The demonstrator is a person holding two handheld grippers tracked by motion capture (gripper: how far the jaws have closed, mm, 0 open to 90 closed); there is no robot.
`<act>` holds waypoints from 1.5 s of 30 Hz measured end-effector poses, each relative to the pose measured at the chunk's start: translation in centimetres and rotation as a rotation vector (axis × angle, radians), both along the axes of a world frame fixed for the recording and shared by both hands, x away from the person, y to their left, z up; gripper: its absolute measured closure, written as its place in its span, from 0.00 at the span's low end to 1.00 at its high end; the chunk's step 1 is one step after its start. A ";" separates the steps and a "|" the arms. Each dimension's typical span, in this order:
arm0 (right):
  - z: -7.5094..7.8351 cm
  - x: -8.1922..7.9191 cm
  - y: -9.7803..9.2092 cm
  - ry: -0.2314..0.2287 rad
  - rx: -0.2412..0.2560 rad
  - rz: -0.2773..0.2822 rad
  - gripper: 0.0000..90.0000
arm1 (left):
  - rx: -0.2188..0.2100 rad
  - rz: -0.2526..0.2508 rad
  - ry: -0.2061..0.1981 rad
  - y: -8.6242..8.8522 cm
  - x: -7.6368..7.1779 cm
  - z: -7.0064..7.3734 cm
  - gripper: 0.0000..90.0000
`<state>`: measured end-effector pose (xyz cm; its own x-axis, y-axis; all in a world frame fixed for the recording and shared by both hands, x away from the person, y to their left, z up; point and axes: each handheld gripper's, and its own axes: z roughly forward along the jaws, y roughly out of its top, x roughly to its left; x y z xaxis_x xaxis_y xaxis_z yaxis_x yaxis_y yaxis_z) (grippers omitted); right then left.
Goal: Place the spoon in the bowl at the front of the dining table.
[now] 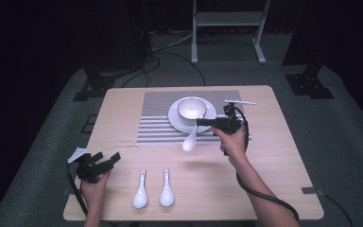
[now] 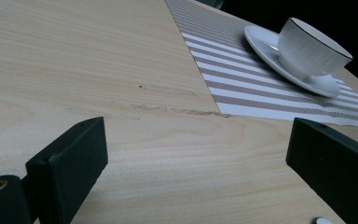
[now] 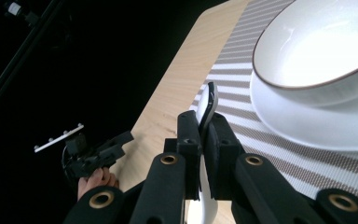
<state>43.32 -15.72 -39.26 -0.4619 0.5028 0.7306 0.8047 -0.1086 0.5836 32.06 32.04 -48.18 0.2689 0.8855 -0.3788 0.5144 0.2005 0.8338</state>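
Observation:
A white bowl stands on a white saucer at the middle of a striped placemat. My right gripper hovers at the saucer's near rim, shut on the handle of a white spoon whose scoop hangs down over the mat. In the right gripper view the jaws pinch the spoon handle beside the bowl. My left gripper rests open at the table's near left, nothing between its jaws. Two more white spoons lie side by side near the front edge.
The wooden table has bare room on its right half and between the mat and the front spoons. In the left gripper view the bowl and saucer stand far ahead on the mat. A metal frame stands on the floor behind.

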 end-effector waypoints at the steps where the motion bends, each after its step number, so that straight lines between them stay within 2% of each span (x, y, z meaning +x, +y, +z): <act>1: 0.1 0.2 0.0 -0.005 -0.002 -0.006 0.94 | 0.001 0.000 0.000 0.0 0.0 0.0 0.04; 13: 0.7 1.8 -0.3 -0.007 0.014 -0.064 0.94 | 0.000 -0.001 0.000 0.0 0.0 0.0 0.04; 23: 0.9 3.1 -0.7 -0.015 0.004 -0.113 0.94 | -0.001 0.000 0.000 0.0 0.0 0.0 0.04; 36: 1.8 4.8 -1.0 -0.037 0.018 -0.207 0.94 | -0.002 -0.001 0.000 0.0 0.0 0.0 0.04; 45: 1.7 6.3 -0.7 -0.016 0.014 -0.246 0.94 | -0.004 -0.002 -0.001 0.1 0.0 0.0 0.04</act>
